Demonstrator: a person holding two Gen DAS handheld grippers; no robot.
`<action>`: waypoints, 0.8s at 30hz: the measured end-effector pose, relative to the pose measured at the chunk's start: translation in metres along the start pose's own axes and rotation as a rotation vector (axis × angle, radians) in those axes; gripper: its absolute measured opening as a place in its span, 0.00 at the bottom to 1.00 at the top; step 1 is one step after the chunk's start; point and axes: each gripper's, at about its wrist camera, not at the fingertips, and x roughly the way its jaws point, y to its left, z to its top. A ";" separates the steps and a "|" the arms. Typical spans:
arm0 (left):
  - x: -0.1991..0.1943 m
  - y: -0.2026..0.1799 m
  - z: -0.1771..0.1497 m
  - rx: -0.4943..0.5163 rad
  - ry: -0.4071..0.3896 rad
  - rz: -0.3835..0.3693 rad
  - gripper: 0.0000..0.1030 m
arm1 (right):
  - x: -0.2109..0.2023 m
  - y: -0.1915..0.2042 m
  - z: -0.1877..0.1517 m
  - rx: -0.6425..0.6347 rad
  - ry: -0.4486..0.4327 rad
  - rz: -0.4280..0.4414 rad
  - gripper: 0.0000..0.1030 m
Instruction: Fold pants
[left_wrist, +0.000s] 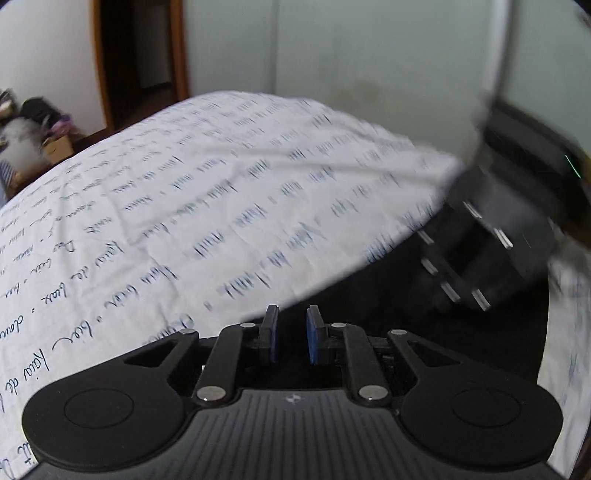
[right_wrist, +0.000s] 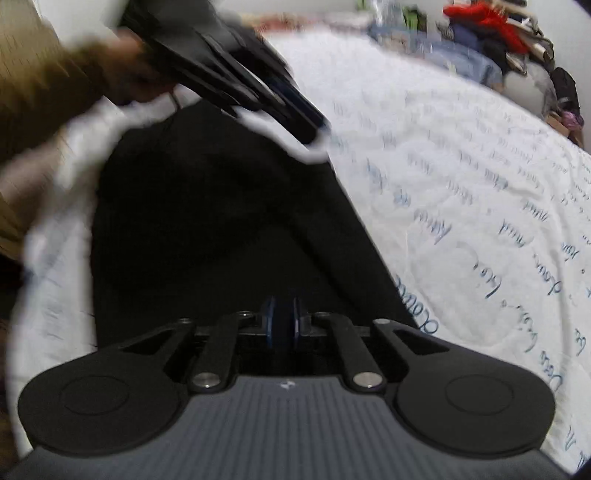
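Black pants (right_wrist: 221, 221) lie flat on the bed's white script-printed sheet (right_wrist: 461, 184). In the right wrist view my right gripper (right_wrist: 283, 317) sits low over the near part of the pants, its blue pads a narrow gap apart; whether cloth is between them cannot be told. The left gripper (right_wrist: 317, 127) shows blurred at the far edge of the pants. In the left wrist view my left gripper (left_wrist: 291, 325) has its blue pads slightly apart and empty, at the pants' edge (left_wrist: 388, 314). The right gripper's body (left_wrist: 480, 251) is blurred at right.
The sheet (left_wrist: 184, 203) covers the bed to the left. A pile of clothes (right_wrist: 498, 37) lies beyond the bed's far side. A doorway (left_wrist: 140, 55) and a pale wall (left_wrist: 369, 55) stand behind the bed.
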 end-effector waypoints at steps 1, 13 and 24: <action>0.002 -0.006 -0.002 0.029 0.013 -0.004 0.14 | 0.005 -0.008 0.001 0.033 -0.027 0.008 0.00; 0.048 0.015 -0.012 -0.069 -0.001 0.020 0.14 | 0.003 0.001 0.016 0.089 -0.064 -0.134 0.09; 0.027 -0.066 0.014 0.067 -0.025 -0.028 0.15 | -0.096 -0.019 -0.041 0.313 -0.211 -0.444 0.12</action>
